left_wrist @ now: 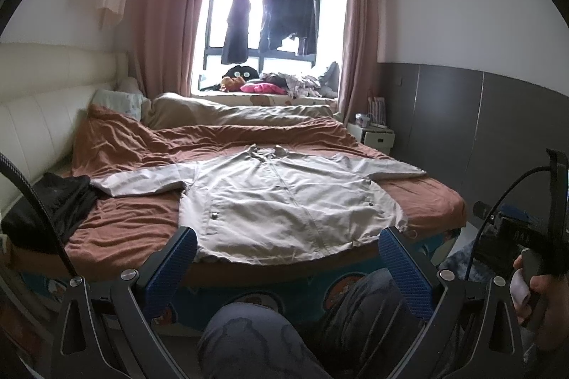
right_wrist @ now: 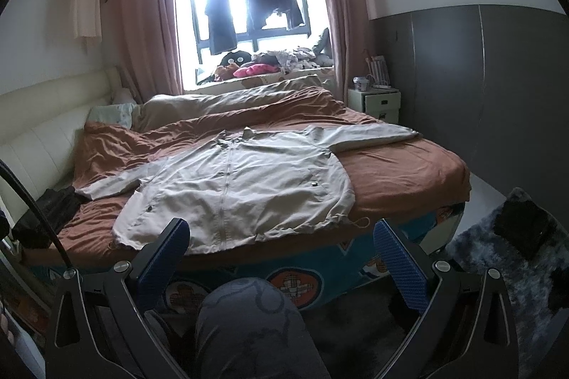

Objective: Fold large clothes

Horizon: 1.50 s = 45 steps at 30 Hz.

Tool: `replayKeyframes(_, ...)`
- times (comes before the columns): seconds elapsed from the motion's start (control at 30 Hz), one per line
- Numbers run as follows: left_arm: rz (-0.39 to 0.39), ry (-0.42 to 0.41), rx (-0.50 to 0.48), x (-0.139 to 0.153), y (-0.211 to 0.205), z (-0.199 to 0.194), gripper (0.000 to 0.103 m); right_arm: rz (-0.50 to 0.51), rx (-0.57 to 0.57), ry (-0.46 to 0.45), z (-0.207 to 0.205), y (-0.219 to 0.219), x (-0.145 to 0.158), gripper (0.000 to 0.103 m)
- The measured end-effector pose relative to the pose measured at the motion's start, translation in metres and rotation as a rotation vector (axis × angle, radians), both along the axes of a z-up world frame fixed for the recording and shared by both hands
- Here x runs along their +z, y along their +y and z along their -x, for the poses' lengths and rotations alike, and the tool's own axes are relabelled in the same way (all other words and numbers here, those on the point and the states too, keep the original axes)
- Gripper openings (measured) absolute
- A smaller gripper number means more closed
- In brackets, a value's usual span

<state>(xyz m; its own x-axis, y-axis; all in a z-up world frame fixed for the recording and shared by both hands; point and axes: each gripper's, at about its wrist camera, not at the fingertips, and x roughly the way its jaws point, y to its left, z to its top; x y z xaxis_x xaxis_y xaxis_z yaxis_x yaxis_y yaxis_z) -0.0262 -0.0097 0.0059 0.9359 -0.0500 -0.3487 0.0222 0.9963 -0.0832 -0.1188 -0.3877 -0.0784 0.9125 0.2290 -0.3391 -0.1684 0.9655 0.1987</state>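
On the bed (left_wrist: 409, 201), a beige zip-front jacket (left_wrist: 281, 201) is lying flat, front up, on the rust-brown cover, both sleeves stretched out sideways, collar pointing toward the window (left_wrist: 263, 34), hem sitting at the near edge. Left tongs (left_wrist: 288, 263) are hovering just short of the hem, blue pads spread wide, gripping nothing. Right tongs (right_wrist: 281, 256) are hanging likewise in front of the bed edge, spread wide and empty. A dark garment (left_wrist: 49, 208) is lying crumpled beside the left sleeve cuff, near the cream headboard (left_wrist: 42, 105). The person's knee (right_wrist: 249, 318) is showing between the right tongs' fingers, below the mattress side.
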Motion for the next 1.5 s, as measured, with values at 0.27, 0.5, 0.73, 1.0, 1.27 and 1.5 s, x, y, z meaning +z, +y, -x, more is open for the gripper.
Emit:
replayKeyframes(0.27,0.014,-0.014,0.009,0.004,0.003,0.005,0.103,0.010,-0.006,-0.010,0.000,0.002,0.002,0.103)
replayKeyframes(0.5,0.013,-0.019,0.028,0.008,0.008,0.010,0.103,-0.008,0.001,-0.003,-0.004,0.001,-0.003,0.103)
replayKeyframes(0.73,0.017,-0.019,0.033,0.012,0.012,0.007,0.103,-0.018,-0.010,0.021,-0.015,0.002,-0.008,0.103)
replayKeyframes(1.0,0.010,-0.013,0.017,0.010,0.010,0.003,0.103,-0.019,-0.011,0.032,-0.015,0.003,-0.009,0.103)
replayKeyframes(1.27,0.003,-0.013,0.027,0.011,0.006,0.001,0.103,-0.017,-0.021,0.027,-0.016,0.002,-0.011,0.103)
replayKeyframes(1.5,0.007,-0.015,0.026,0.011,0.005,0.003,0.103,-0.013,-0.021,0.012,-0.013,0.003,-0.007,0.103)
